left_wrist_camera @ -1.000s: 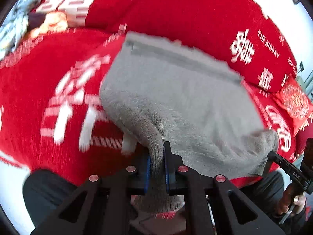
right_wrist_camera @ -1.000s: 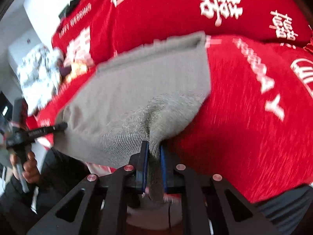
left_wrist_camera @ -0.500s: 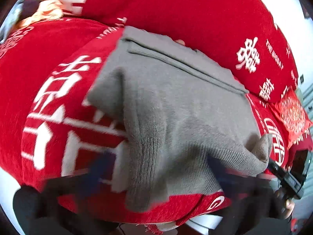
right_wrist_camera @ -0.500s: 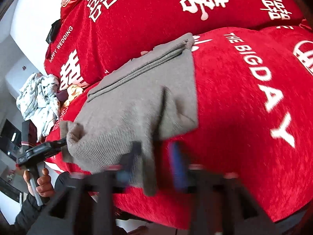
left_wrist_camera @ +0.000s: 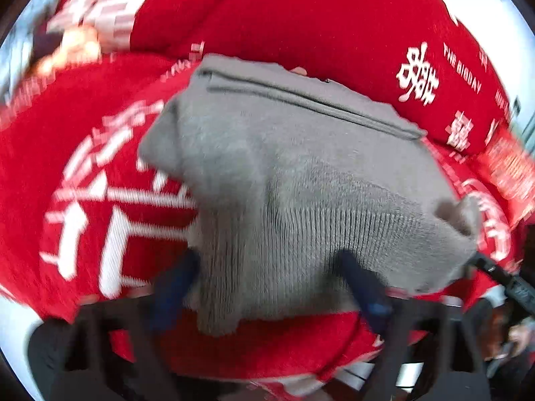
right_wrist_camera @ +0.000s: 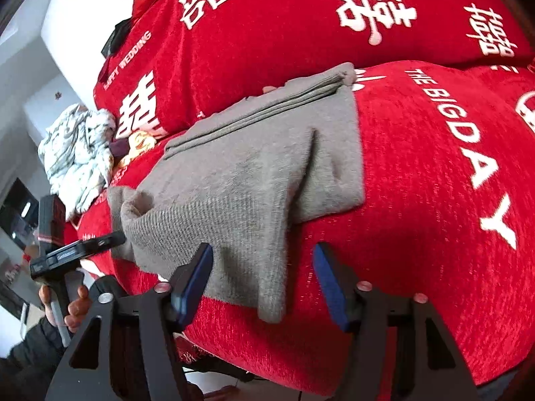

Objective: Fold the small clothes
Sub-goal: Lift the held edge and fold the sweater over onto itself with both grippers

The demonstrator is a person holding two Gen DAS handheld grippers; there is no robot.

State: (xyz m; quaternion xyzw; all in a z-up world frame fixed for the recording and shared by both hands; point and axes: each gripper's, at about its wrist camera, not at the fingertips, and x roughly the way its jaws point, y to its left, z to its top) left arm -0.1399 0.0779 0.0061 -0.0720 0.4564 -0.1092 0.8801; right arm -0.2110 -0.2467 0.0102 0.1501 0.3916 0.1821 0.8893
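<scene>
A grey knit garment (left_wrist_camera: 301,167) lies folded on the red sofa seat, its ribbed near edge hanging over the front. My left gripper (left_wrist_camera: 267,284) is blurred. Its blue pads (left_wrist_camera: 174,284) stand apart on either side of that ribbed edge and are closing, without pressing it. In the right wrist view the grey garment (right_wrist_camera: 267,167) has one corner drooping between the pads of my right gripper (right_wrist_camera: 264,277). Those jaws are also closing and do not pinch the cloth. The left gripper (right_wrist_camera: 77,250) shows at the garment's left corner.
The red sofa cover (right_wrist_camera: 434,200) with white lettering runs up to a backrest (right_wrist_camera: 301,33) right behind the garment. A pale patterned heap of clothes (right_wrist_camera: 77,153) lies at the far left. A red cushion (left_wrist_camera: 511,167) sits at the right. A hand (right_wrist_camera: 77,304) holds the left tool.
A second ago both grippers were shut on the garment's near edge. They let go and spread wide; the garment dropped flat onto the seat. The jaws now stand narrower.
</scene>
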